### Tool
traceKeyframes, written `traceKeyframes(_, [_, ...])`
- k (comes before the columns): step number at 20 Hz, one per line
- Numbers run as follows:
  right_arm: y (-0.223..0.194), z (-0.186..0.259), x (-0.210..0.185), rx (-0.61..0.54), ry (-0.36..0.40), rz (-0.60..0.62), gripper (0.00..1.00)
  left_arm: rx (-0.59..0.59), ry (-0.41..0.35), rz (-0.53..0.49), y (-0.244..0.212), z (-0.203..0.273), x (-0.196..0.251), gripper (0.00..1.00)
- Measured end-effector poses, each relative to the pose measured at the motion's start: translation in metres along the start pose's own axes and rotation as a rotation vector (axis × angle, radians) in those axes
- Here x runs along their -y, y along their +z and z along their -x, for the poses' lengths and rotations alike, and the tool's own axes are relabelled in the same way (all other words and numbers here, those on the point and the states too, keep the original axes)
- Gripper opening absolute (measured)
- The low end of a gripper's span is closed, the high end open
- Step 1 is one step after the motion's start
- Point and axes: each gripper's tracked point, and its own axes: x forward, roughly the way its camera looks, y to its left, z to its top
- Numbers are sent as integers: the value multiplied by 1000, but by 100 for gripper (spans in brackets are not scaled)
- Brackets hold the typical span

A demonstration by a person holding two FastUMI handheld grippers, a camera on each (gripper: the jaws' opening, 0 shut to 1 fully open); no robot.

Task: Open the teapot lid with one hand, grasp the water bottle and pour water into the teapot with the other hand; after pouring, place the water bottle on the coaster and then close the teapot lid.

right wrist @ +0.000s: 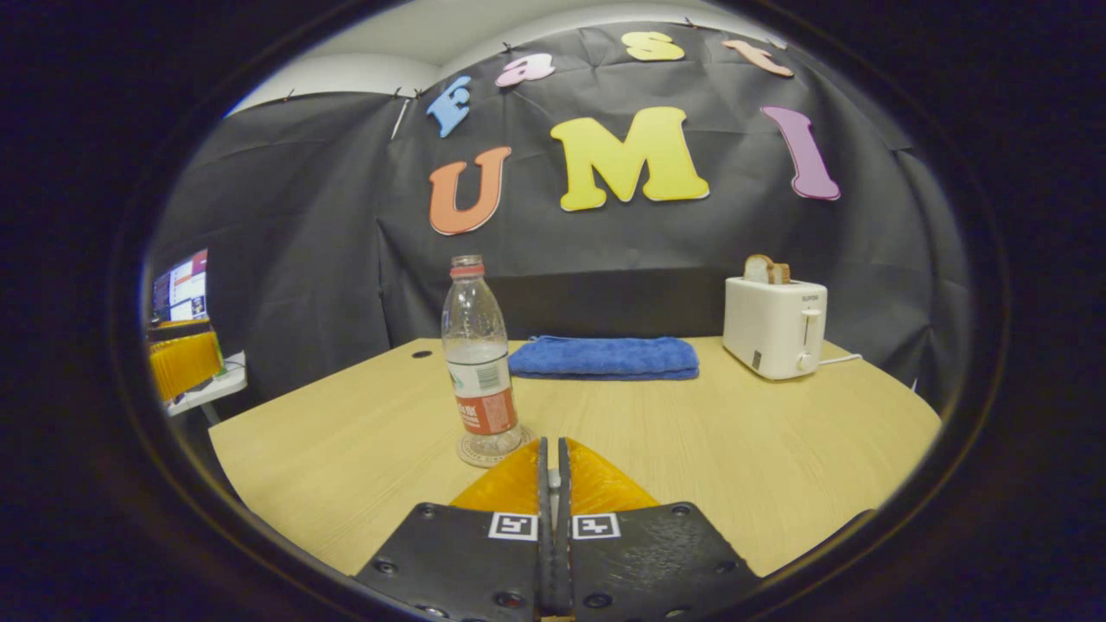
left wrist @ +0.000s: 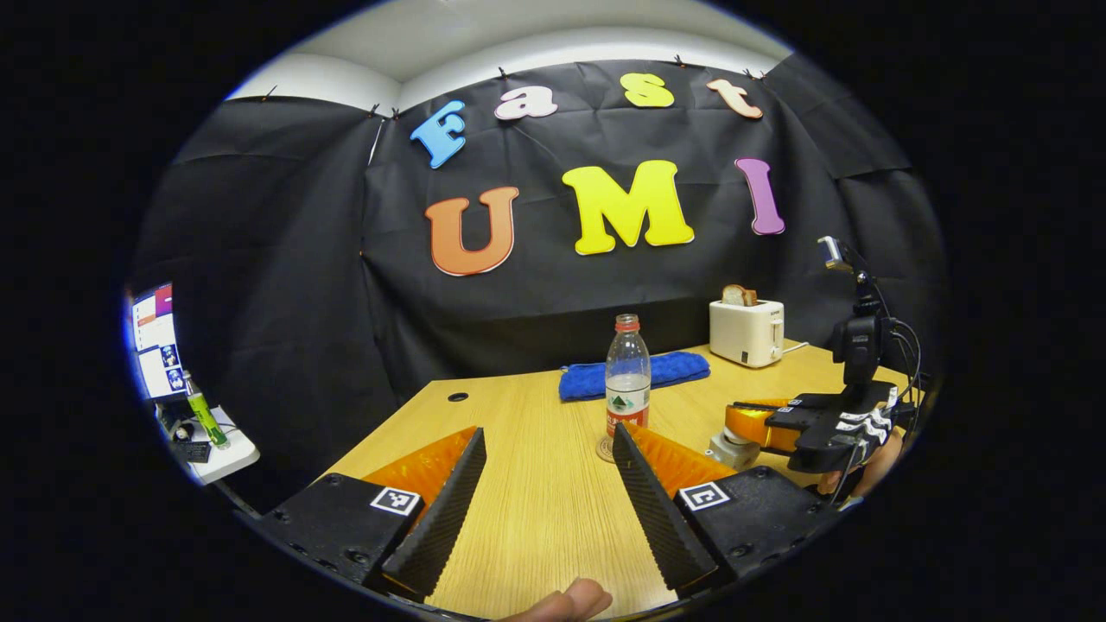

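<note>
A clear water bottle [left wrist: 626, 380] [right wrist: 478, 358] with a red label stands upright on a round coaster [left wrist: 604, 450] [right wrist: 494, 452] in the middle of the wooden table [left wrist: 536, 518]. My left gripper [left wrist: 549, 432] is open just short of the bottle, with nothing between its fingers. In the left gripper view my right gripper [left wrist: 734, 422] sits over a pale teapot [left wrist: 730, 449] at the right. In its own view the right gripper [right wrist: 553, 442] is shut, with a thin white sliver, apparently the lid's knob, pinched between the fingers. The fingers hide the rest of the teapot.
A folded blue towel [left wrist: 635, 373] [right wrist: 605, 357] lies behind the bottle. A white toaster [left wrist: 747, 331] [right wrist: 775, 326] with bread stands at the back right. A monitor [left wrist: 155, 341] and a small side table are off the table's left edge. A thumb [left wrist: 570, 600] shows below my left fingers.
</note>
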Motion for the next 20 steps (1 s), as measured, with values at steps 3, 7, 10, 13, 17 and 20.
traceKeyframes(3, [-1,-3,2,-2,-4,1,0,-14,-4,14,-4,-2,-2,93])
traceKeyframes(7, [-4,-7,5,-15,-4,-25,1,-23,-14,32,-7,-4,-3,93])
traceKeyframes(10, [-4,-8,6,-18,-5,-19,1,-33,-26,38,-10,-5,0,93])
traceKeyframes(13, [-1,-4,6,-9,-8,-17,4,-41,-32,34,-11,-4,1,93])
traceKeyframes(17, [11,14,9,11,-57,33,25,-35,-37,39,-9,-2,0,93])
traceKeyframes(20, [20,36,1,28,-48,49,55,-21,-53,56,-5,1,-2,93])
